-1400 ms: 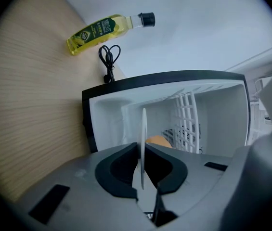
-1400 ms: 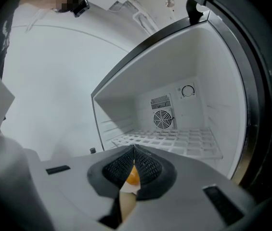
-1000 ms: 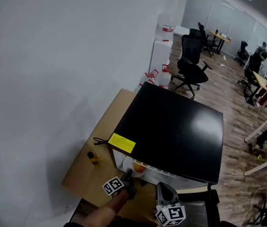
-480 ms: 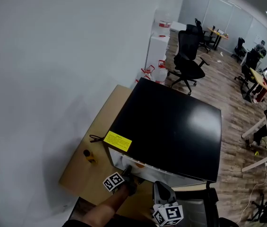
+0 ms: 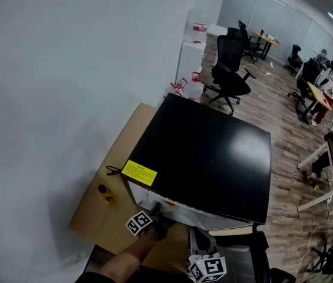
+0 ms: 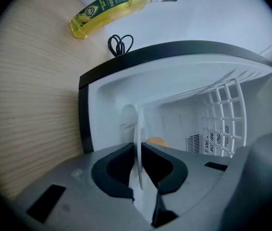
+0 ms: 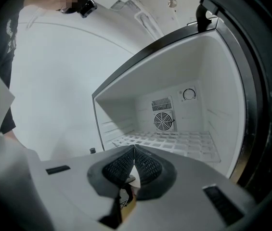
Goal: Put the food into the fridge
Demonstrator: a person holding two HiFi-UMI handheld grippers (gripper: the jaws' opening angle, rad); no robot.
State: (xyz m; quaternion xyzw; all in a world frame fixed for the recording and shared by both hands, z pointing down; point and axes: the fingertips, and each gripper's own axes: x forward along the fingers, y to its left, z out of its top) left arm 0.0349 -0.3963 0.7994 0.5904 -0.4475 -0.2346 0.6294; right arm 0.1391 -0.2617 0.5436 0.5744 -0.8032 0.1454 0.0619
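Orange food [image 6: 156, 141] lies on a thin white plate [image 6: 138, 121] just past my left gripper [image 6: 137, 150], whose jaws clamp the plate's rim at the mouth of the black-topped white fridge [image 6: 174, 88]. My right gripper [image 7: 134, 150] is closed on nothing and faces the white grid shelf [image 7: 174, 141].

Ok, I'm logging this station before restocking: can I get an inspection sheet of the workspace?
Surface: wooden table, bearing the open fridge.
Job's things: plate with orange food, at the fridge mouth.
Clutter: oil bottle standing beside the fridge.
Grippers: left gripper jaws clamped on the plate rim; right gripper jaws together, empty.
Cables: coiled cable by the fridge.
Surroundings: office chairs, desks, water jugs.
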